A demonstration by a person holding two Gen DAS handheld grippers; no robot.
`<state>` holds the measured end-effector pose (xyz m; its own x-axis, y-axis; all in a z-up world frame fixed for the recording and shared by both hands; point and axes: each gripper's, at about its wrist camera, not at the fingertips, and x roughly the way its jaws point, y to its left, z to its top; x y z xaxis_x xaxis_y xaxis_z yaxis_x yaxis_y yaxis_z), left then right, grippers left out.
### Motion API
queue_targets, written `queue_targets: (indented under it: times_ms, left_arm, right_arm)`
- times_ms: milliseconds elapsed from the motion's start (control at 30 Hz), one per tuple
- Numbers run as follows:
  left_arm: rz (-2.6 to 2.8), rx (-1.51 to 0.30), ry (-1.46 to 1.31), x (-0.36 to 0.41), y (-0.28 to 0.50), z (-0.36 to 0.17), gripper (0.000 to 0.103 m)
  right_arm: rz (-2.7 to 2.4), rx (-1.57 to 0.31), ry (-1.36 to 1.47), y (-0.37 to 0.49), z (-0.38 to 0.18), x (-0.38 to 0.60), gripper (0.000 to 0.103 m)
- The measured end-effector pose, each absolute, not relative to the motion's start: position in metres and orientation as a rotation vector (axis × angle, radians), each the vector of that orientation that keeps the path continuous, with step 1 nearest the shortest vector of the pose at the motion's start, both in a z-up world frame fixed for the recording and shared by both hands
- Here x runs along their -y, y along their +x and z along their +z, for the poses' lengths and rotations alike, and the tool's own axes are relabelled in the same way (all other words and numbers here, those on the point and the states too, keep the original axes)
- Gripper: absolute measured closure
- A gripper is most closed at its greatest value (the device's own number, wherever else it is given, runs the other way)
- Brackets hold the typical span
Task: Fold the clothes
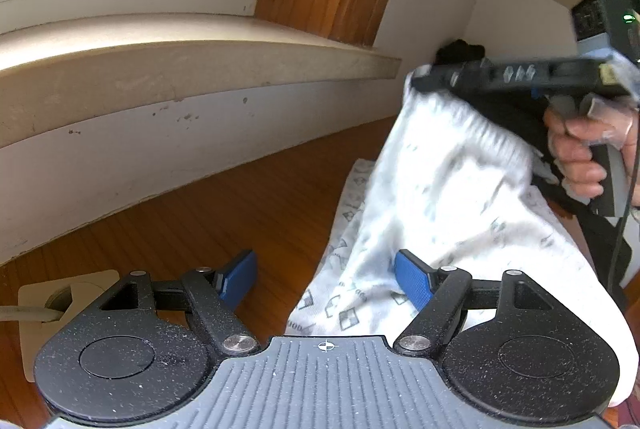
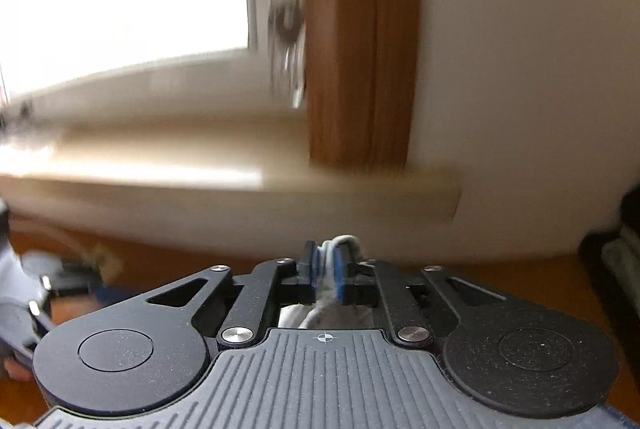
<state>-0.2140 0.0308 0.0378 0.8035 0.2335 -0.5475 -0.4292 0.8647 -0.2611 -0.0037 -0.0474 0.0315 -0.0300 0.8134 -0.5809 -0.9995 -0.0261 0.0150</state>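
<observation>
So far we've only lifted the white garment: right tool pinches its edge at twelve o'clock, left tool spread; folding remains.

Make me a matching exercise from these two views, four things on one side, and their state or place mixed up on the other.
Things:
1. left gripper
2. right gripper
3. white printed garment
4. wall socket

States or places:
A. pinched at one edge and lifted, the rest trailing onto the wooden surface
B. jaws wide apart, nothing between them
C. low on the left, a cable plugged in
D. blue pads closed on a bunch of white fabric

Pairs: 1-B, 2-D, 3-A, 4-C
</observation>
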Motion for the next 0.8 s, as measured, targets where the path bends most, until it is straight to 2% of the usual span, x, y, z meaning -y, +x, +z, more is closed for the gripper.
queue_targets:
  times_ms: [67, 133, 200, 400, 500, 667, 800]
  left_arm:
    - [0.368, -0.526, -0.385, -0.031, -0.214, 0.038, 0.024]
    - [0.375, -0.52, -0.384, -0.031, -0.215, 0.039, 0.024]
    - [0.381, -0.511, -0.383, -0.031, -0.216, 0.04, 0.024]
    - [0.387, -0.484, -0.36, -0.026, -0.218, 0.044, 0.025]
    - [0.374, -0.48, -0.347, -0.024, -0.217, 0.046, 0.029]
    - [0.374, -0.49, -0.324, -0.02, -0.215, 0.045, 0.046]
    - [0.385, -0.483, -0.323, -0.021, -0.216, 0.046, 0.046]
  right_arm:
    - [1.525, -0.496, -0.52, -0.002, 0.025, 0.053, 0.076]
    - [1.508, -0.501, -0.509, 0.008, 0.024, 0.068, 0.063]
    - [1.481, -0.518, -0.48, 0.023, 0.026, 0.086, 0.061]
    - [1.432, -0.598, -0.493, 0.063, 0.018, 0.138, 0.06]
    - [1.439, -0.633, -0.543, 0.066, 0.009, 0.151, 0.06]
    - [1.5, -0.623, -0.595, 0.051, 0.002, 0.147, 0.06]
    - [1.515, -0.605, -0.699, 0.035, -0.002, 0.134, 0.061]
